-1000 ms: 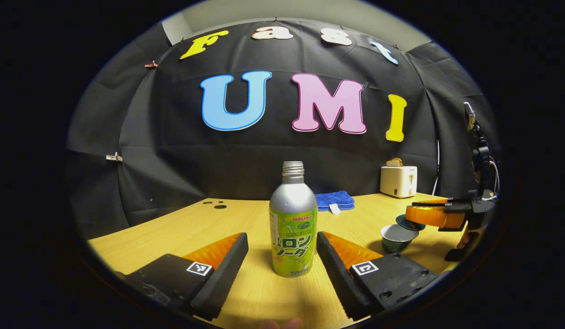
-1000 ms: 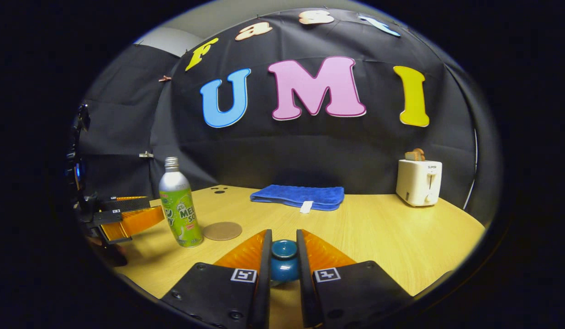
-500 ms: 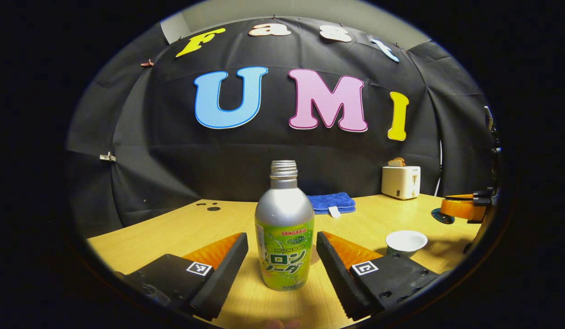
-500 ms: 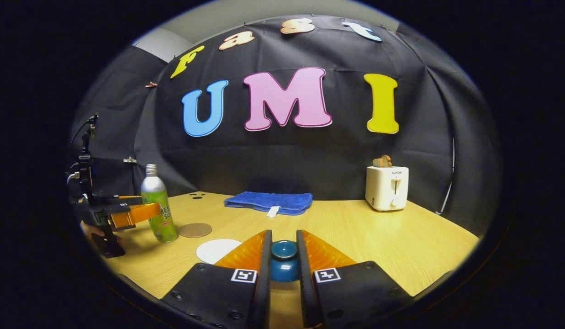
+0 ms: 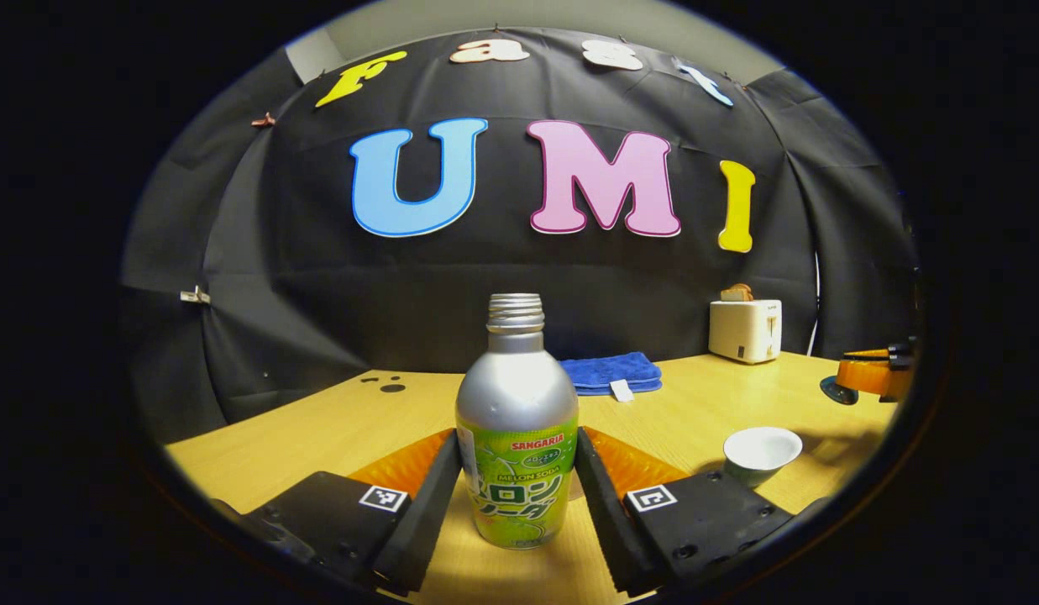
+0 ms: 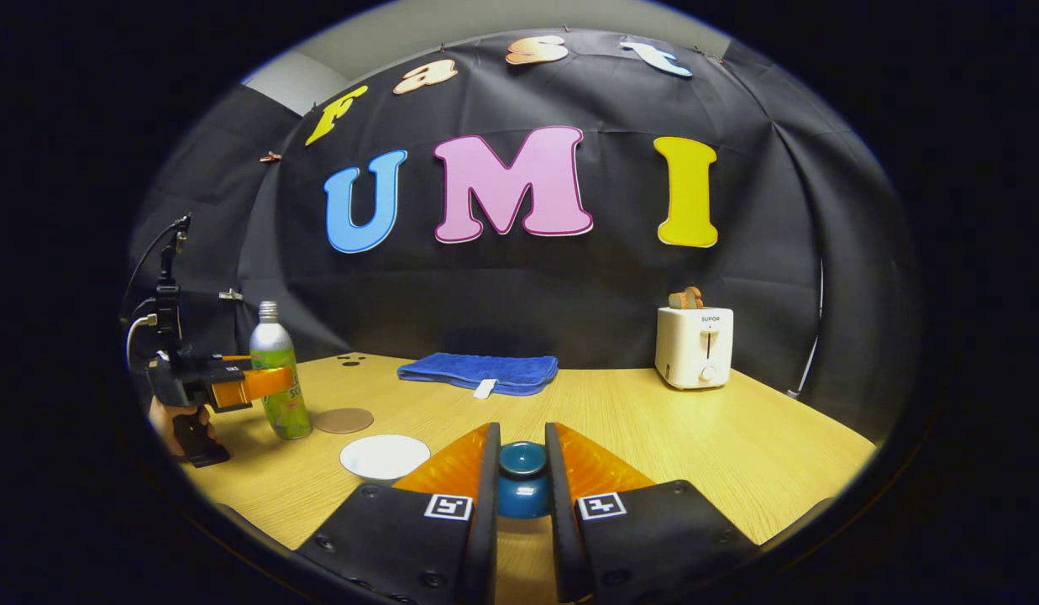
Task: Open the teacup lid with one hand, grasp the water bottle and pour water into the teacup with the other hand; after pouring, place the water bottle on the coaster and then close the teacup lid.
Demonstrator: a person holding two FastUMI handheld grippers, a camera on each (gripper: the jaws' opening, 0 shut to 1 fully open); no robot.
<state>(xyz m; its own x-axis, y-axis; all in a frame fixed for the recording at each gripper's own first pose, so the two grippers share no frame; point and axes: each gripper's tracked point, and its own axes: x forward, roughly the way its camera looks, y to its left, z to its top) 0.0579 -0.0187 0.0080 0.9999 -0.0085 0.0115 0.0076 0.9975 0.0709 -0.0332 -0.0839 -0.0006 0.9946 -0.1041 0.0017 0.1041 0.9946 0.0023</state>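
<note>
**Lid lifted clear, fingers at the bottle's sides**

In the left gripper view, the left gripper [image 5: 516, 496] has its two fingers on either side of the water bottle [image 5: 516, 445], which stands upright on the wooden table [image 5: 334, 428] at the 6 o'clock part of the view. The fingers sit right against the bottle's green label, but I cannot tell for certain whether both press on it. The bottle's threaded neck carries no cap. At about 4 o'clock stands the teacup [image 5: 761, 449], uncovered, with a white inside. At 3 o'clock, near the edge, the right gripper [image 5: 872, 380] hangs over the table with the teacup lid [image 5: 836, 391] in it.

In the right gripper view, the right gripper [image 6: 522, 479] pinches the blue knob of the teacup lid [image 6: 522, 487] between both fingers, at 6 o'clock. The teacup [image 6: 384, 458] sits at about 7 o'clock, apart from the lid. Beyond it lies the round coaster [image 6: 343, 419], just beside the water bottle [image 6: 277, 382] at 9 o'clock, where the left gripper [image 6: 259, 382] reaches the bottle's side, held by a hand [image 6: 168, 418]. A folded blue towel [image 6: 481, 372] lies at the table's far edge near the middle, and a white toaster [image 6: 694, 346] stands at 2 o'clock.
</note>
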